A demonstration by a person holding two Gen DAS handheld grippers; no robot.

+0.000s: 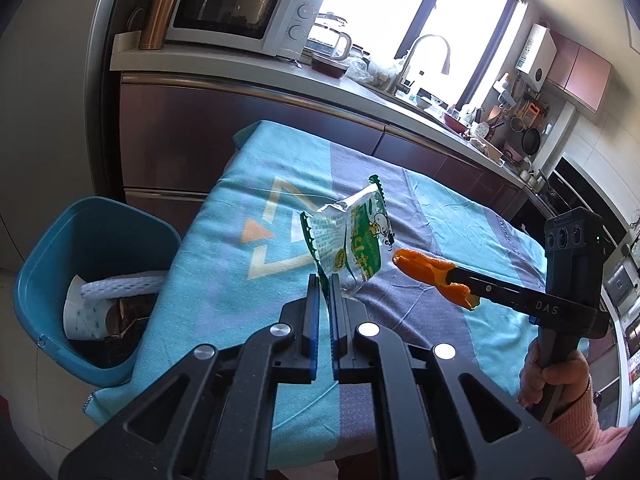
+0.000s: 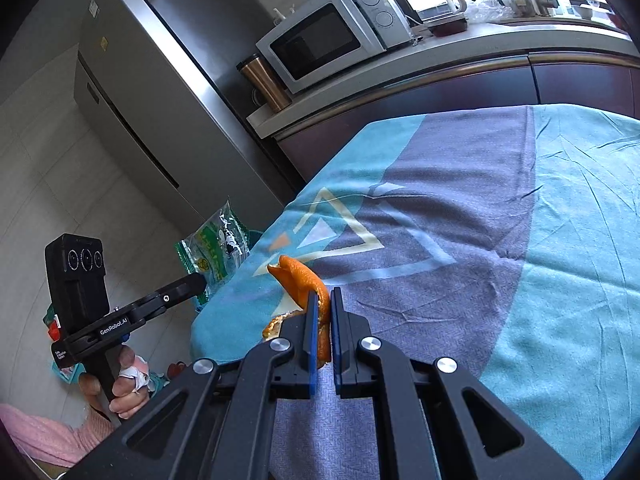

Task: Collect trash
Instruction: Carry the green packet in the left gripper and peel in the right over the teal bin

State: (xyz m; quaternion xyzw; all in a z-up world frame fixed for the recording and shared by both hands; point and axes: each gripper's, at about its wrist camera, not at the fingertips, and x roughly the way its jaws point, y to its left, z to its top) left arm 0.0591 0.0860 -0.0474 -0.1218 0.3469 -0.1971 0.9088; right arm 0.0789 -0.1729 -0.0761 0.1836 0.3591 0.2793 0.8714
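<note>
In a kitchen, a cloth-covered tabletop [image 1: 248, 184] is flanked by one blue bin [image 1: 96, 240] at its left edge. One wrapper [image 1: 352, 240] is pinched by a corner in the left gripper [image 1: 325, 284], above the tabletop; it could be dropped short of the bin. One orange peel [image 2: 300, 280] is clamped in the right gripper [image 2: 324, 300] and could tear.

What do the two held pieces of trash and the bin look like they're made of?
Left gripper holds a snack wrapper: thin glossy plastic film, partly clear, printed green, crinkled, zigzag-cut ends. Right gripper holds an orange peel: organic rind, matte and curled, paler inside. Bin: apparently moulded hard plastic, smooth teal walls with a soft sheen.
</note>
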